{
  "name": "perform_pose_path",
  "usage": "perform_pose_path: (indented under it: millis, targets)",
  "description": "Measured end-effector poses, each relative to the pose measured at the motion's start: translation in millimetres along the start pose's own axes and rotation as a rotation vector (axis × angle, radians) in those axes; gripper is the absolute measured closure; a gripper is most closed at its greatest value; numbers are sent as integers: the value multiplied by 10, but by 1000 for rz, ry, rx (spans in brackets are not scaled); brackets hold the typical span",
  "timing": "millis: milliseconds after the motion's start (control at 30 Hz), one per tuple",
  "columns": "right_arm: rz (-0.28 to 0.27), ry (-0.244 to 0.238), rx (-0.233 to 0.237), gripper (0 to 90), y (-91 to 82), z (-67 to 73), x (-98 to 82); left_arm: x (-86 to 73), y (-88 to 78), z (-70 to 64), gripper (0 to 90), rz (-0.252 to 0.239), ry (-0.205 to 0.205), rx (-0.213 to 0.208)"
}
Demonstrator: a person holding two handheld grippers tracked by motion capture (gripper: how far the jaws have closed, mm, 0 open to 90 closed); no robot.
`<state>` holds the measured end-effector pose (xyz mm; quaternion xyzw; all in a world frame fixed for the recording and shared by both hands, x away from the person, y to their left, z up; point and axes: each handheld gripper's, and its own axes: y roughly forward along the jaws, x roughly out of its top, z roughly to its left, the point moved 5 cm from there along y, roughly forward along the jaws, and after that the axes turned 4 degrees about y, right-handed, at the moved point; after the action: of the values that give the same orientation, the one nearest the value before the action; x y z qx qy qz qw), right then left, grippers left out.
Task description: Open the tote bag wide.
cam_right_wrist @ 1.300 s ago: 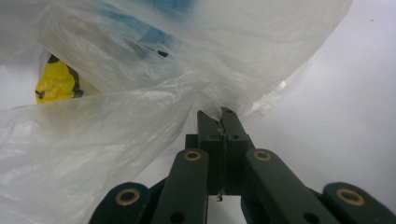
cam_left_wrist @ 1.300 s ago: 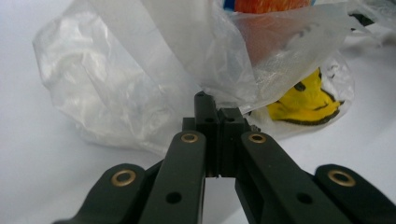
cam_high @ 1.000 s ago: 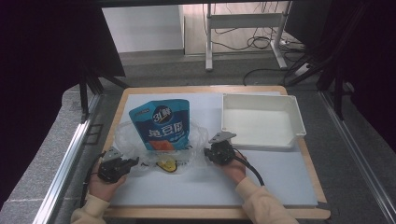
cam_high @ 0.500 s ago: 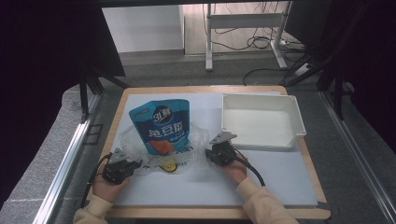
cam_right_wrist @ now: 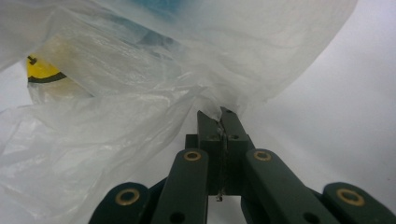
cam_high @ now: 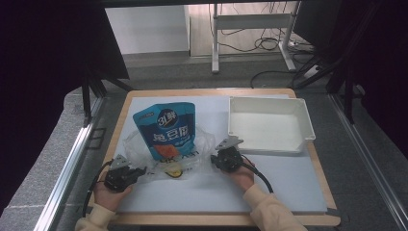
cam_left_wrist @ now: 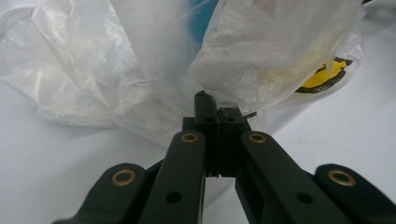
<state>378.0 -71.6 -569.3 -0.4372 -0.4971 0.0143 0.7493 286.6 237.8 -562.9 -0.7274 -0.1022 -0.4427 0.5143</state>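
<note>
Since a second ago my left gripper (cam_high: 139, 172) has drawn the plastic bag (cam_high: 204, 139) edge outward a little; my right gripper (cam_high: 215, 158) pinches its other edge; both clenched on film. From above, the blue pouch (cam_high: 166, 130) sits in the bag on the mat (cam_high: 288, 178); the white tray (cam_high: 303, 120) holds nothing; up close, a yellow mark (cam_left_wrist: 322, 79) shows through the film.

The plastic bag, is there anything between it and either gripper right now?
Nothing visible. The left gripper and the right gripper each have their fingers closed on the edge of the clear plastic bag, one at each side. The blue pouch sits partly inside the bag, away from both grips.
</note>
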Motion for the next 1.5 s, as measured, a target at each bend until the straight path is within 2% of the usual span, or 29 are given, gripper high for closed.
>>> perform_pose_path:
  millis: [100, 333, 400, 500, 867, 1000, 1100, 1267, 1433, 1500]
  targets:
    - [0, -2, -2, 889, -5, 5, -10, -20, 50, -11, 900, 22, 20, 7]
    - [-2, -1, -5, 889, -14, -8, -21, -54, 144, 15, 900, 43, 18, 21]
    - [-2, -1, -6, 888, -16, -10, -22, -84, 170, 48, 900, 33, -40, -20]
    - [-3, -3, -6, 888, -16, -10, -22, -98, 153, 107, 900, 23, -57, -8]
    - [-3, -6, -6, 882, -26, -13, -32, -122, 181, 107, 899, 26, -56, -7]
    - [3, 0, 8, 774, -59, -7, -33, -123, 178, 111, 897, 26, -57, -10]
    - [-13, 11, 24, 675, -154, -8, -12, -124, 178, 113, 892, 26, -57, -14]
    - [-82, 46, 30, 523, -415, -20, 42, -125, 177, 112, 884, 27, -50, -14]
    - [-150, 80, 22, 456, -709, -70, 85, -124, 177, 113, 882, 27, -50, -15]
    - [-160, 83, 17, 449, -765, -85, 88, -124, 177, 112, 881, 26, -51, -17]
